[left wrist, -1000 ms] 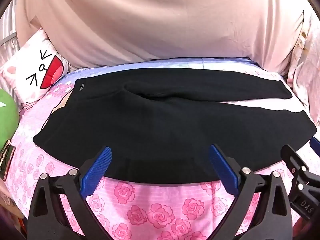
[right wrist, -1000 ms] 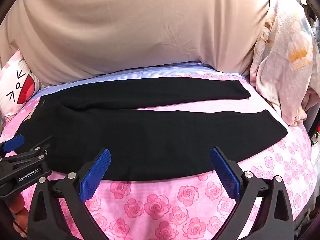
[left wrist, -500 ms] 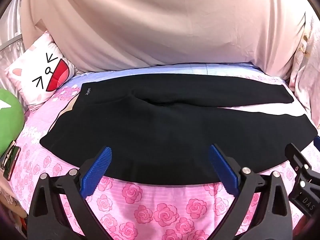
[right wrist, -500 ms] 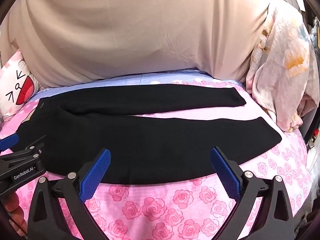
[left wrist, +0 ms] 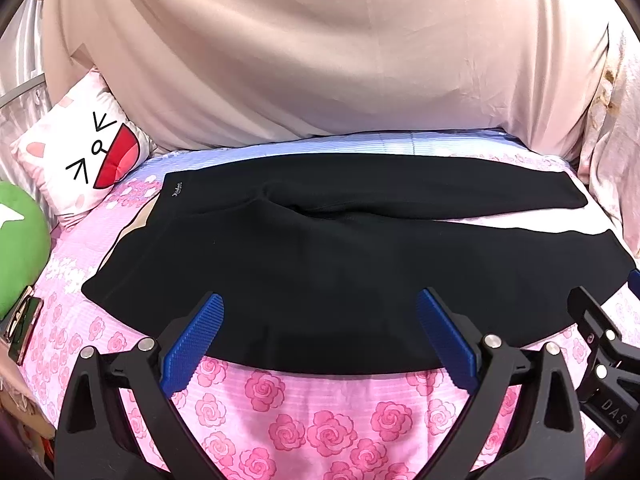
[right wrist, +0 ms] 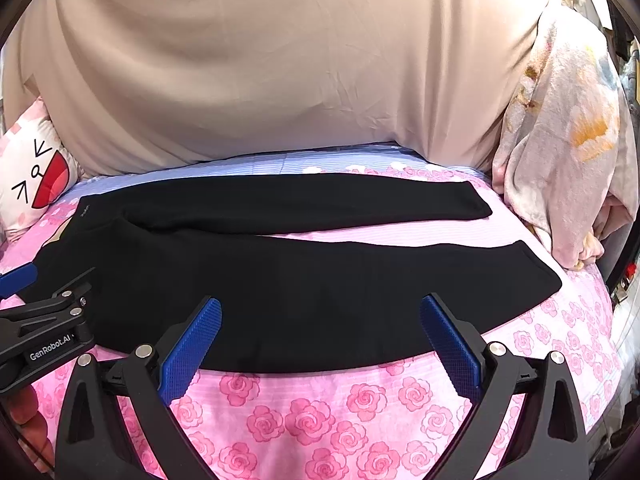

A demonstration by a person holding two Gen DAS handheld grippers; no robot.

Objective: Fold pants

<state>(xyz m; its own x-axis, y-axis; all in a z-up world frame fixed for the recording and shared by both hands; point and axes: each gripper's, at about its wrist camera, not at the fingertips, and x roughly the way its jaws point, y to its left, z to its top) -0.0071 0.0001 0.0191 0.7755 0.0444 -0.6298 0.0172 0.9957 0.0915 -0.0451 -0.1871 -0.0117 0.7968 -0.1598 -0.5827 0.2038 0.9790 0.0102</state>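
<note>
Above black pants [left wrist: 340, 264], both hand-held grippers [left wrist: 320, 320] [right wrist: 320, 320] wide apart, apparently empty.

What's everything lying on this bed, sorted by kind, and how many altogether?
Black pants: 1
Cartoon-face pillow: 1
Green plush toy: 1
Floral blanket heap: 1
Grippers, both open over the near edge, left gripper and right gripper: 2
Total: 6
</note>
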